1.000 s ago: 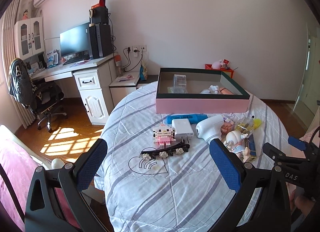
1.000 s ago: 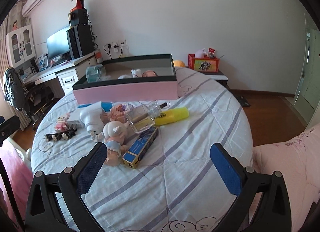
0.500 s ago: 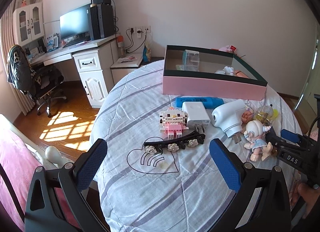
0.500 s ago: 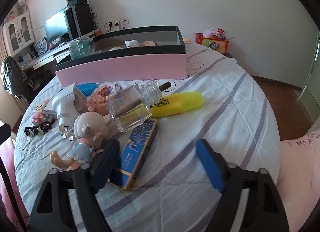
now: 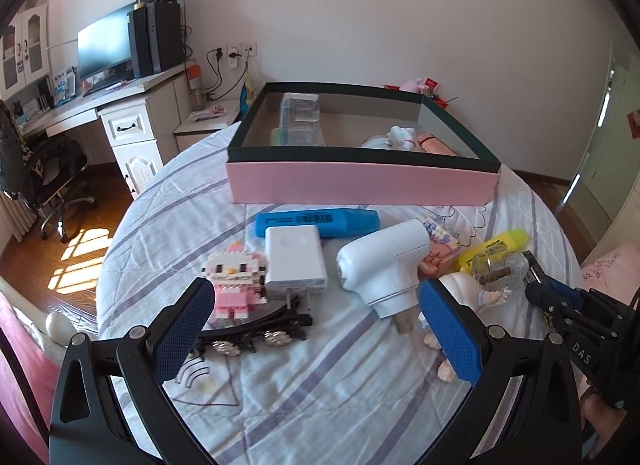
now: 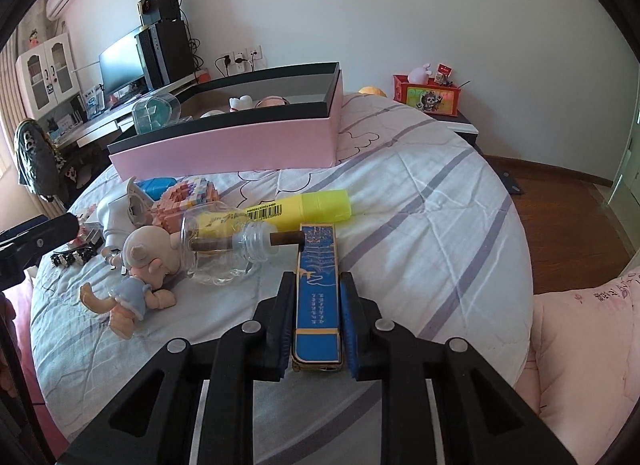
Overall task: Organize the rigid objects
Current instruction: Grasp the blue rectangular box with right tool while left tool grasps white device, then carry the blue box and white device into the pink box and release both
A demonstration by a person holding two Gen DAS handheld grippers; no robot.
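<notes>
My right gripper [image 6: 317,280] has its jaws closing, and both pads press the sides of a long blue box [image 6: 318,305] lying on the striped bedcover. Just beyond it lie a clear glass bottle [image 6: 216,253], a yellow highlighter [image 6: 308,205] and a small doll [image 6: 136,281]. My left gripper [image 5: 316,305] hangs open over a black hair clip [image 5: 260,331], with a block kitty figure [image 5: 236,281], a white charger [image 5: 294,261] and a white hand-held device [image 5: 380,265] ahead of it. A blue highlighter [image 5: 320,221] lies before the pink box [image 5: 360,183], which holds a clear case and small toys.
The round bed drops off to a wooden floor on the left [image 5: 60,249]. A desk with a monitor [image 5: 104,49] and an office chair [image 5: 48,169] stand far left. A pink quilt [image 6: 580,337] lies at the right. A red toy box [image 6: 426,99] sits on a side table.
The right gripper came forward and down and closed from wide open onto the blue box. The left gripper moved closer to the hair clip and the kitty figure, still open.
</notes>
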